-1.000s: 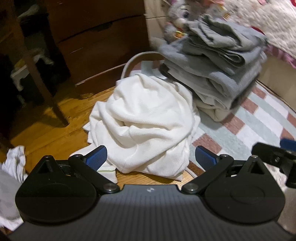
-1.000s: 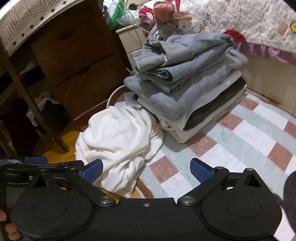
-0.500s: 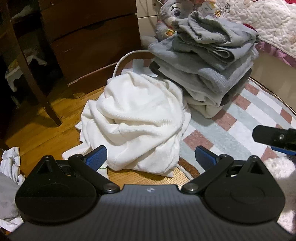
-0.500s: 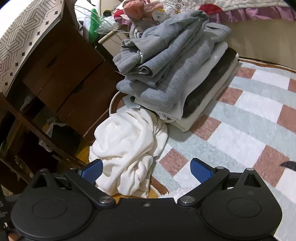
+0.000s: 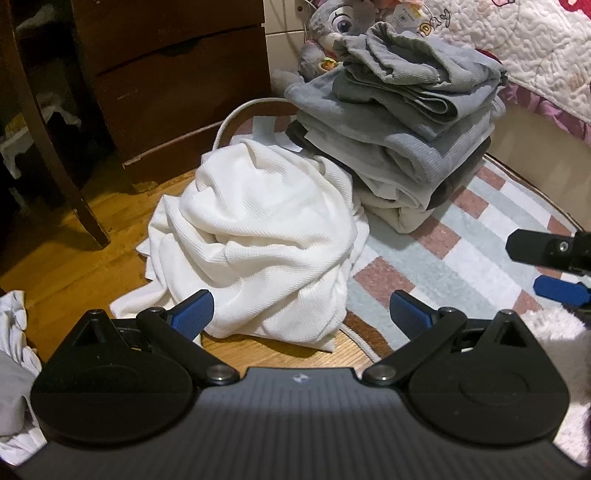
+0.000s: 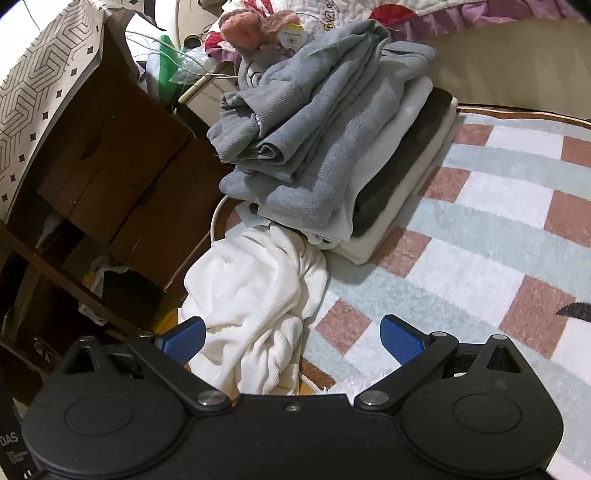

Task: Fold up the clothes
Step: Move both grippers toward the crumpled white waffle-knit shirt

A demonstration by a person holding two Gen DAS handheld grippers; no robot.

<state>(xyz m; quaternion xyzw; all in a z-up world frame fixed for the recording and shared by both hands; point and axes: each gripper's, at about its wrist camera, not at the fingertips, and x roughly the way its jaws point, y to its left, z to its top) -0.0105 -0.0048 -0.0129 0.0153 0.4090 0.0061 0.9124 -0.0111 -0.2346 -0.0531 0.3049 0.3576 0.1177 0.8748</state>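
A crumpled white ribbed garment (image 5: 258,243) (image 6: 255,295) lies in a heap, half on the wooden floor and half on the rug's edge. Behind it stands a stack of folded grey, white and dark clothes (image 5: 399,122) (image 6: 332,155). My left gripper (image 5: 301,314) is open just in front of the white heap, nothing between its blue pads. My right gripper (image 6: 291,338) is open too, above the near end of the heap. Part of the right gripper (image 5: 554,266) shows at the right edge of the left wrist view.
A checked rug (image 6: 480,240) in pink, white and pale green covers the floor at right. A dark wooden dresser (image 5: 166,74) and a chair leg (image 5: 62,155) stand at left. A plush toy (image 5: 332,26) and a quilted bed (image 5: 517,48) lie behind the stack. More white cloth (image 5: 14,332) lies at far left.
Both grippers have drawn back and risen a little, so the white heap and the stack sit further off. The right gripper has tilted to look more steeply down. Nothing was grasped.
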